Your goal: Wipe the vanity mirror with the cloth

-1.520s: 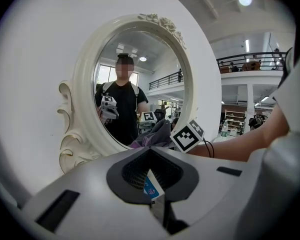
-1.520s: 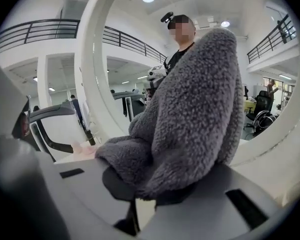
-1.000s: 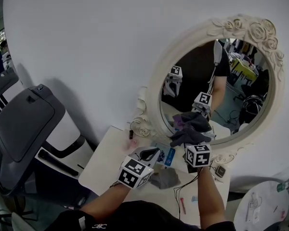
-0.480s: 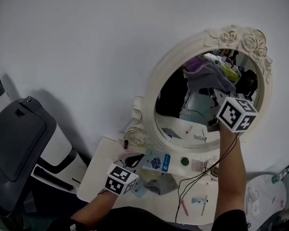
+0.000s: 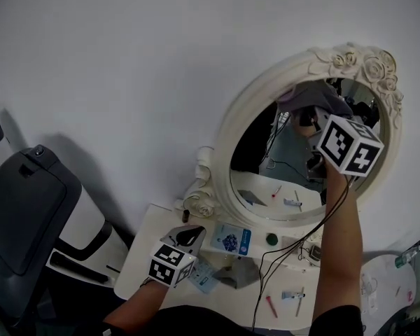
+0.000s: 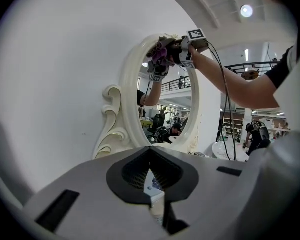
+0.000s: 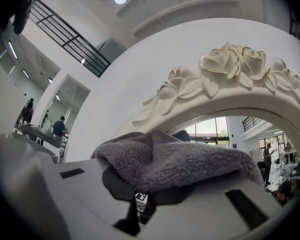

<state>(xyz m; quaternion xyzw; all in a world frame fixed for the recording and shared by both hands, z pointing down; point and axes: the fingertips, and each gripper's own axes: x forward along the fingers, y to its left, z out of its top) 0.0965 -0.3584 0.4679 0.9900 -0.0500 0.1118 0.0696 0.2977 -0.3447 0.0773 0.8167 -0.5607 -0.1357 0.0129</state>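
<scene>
Black-white marker cubes (image 5: 171, 263) — black cable (image 5: 280, 256), black sleeve (image 5: 329, 322).

right claw (image 5: 309, 121) up high, cloth (image 5: 315, 96) pressed to upper glass of vanity mirror (image 5: 262, 161); left claw (image 5: 187, 237) low over white bench (image 5: 145, 238).

the cloth (image 7: 180, 161) is shown as thick, fuzzy fleece. the vanity mirror (image 5: 266, 166) is faced with smooth, glossy glass and framed in moulded cream with gilt-edged roses (image 7: 230, 64). the wall (image 5: 126, 68) is painted matt white.

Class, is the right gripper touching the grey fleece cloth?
Touching. In the right gripper view, the right gripper is shut on the grey fleece cloth.
</scene>
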